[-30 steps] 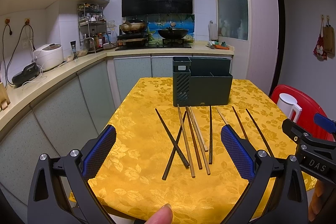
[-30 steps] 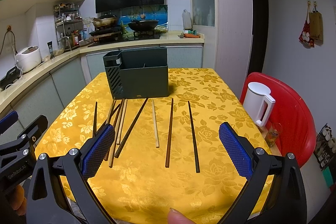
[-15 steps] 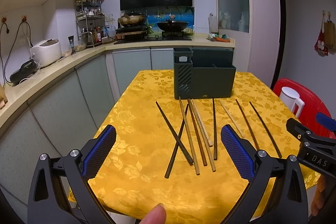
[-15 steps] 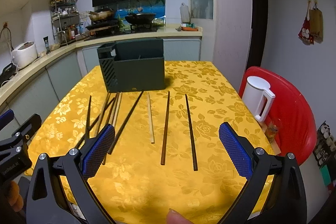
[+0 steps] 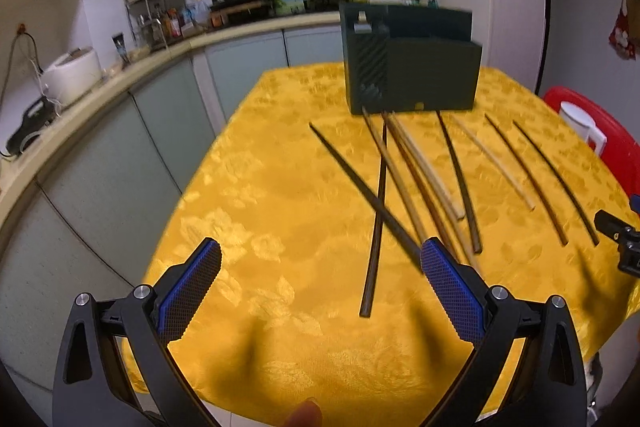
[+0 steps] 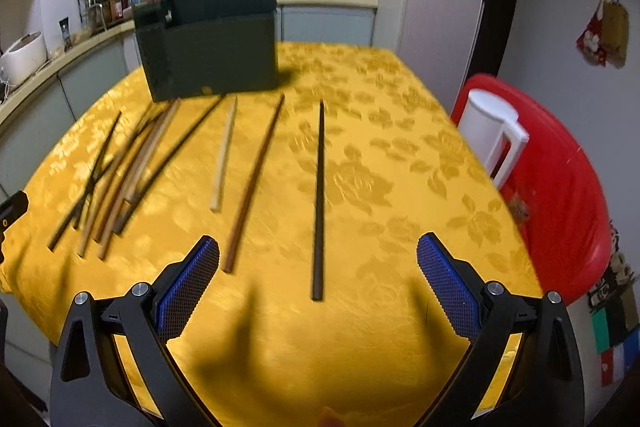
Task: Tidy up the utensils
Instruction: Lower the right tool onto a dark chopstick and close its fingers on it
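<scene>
Chopsticks [image 6: 319, 195] loose before dark utensil caddy [image 6: 208, 55] on desk; none stowed visibly. Both grippers' jaws spread, empty.

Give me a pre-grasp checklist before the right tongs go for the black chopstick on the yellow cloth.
1. Right tongs open and empty: ok.
2. Left tongs open and empty: ok.
3. Long black chopstick lies alone, apart from the brown wooden chopstick beside it: ok.
4. Black chopstick sits between the right tongs' fingers: ok, its near end does.
5. Dark green slatted plastic utensil holder stands upright on the yellow floral tablecloth: ok.
6. Holder compartments free to take chopsticks: cannot tell, interior hidden and blurred.
</scene>
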`<state>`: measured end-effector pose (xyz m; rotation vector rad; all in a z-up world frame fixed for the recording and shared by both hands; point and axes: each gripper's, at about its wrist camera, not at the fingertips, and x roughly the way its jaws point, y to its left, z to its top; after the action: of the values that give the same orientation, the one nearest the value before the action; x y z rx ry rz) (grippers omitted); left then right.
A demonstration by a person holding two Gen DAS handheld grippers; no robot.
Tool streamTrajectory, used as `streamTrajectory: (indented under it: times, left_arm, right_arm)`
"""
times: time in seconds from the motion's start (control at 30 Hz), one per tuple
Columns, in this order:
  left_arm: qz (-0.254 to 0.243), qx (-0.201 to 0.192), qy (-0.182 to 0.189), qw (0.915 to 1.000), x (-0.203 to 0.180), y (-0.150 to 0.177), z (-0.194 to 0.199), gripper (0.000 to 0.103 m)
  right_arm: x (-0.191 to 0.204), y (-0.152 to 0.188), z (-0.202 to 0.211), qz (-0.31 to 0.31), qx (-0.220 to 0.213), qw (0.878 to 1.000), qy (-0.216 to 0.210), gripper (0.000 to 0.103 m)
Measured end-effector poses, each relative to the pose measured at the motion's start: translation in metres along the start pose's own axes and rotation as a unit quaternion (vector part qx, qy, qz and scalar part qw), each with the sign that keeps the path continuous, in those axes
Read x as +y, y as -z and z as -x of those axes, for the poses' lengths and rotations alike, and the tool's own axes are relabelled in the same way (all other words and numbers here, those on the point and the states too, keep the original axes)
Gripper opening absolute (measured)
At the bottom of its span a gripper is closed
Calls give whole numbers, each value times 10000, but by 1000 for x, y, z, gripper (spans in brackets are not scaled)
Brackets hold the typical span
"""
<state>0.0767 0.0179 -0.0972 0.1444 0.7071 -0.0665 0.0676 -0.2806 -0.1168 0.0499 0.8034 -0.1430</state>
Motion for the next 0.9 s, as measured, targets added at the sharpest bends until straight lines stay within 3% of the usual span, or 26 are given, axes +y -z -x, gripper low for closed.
streamTrajectory:
  times: [0.37,0.57,0.83,0.9]
  left_arm:
    - [-4,590,108,9982,-3,23,-44,96]
    - [325,648,297,9969,5,23,-51,96]
    - [412,604,225,9971,5,22,-52,96]
    - [404,610,221,9971,5,22,-52,96]
  right_arm:
    - [-12,15,-25,52,255,9996,-73,96]
    - [-11,20,-32,83,120,9998,-141,96]
    - [-12,21,-33,-163,19,9997,-194,96]
    - [-11,21,-33,-131,-37,9996,-229,91]
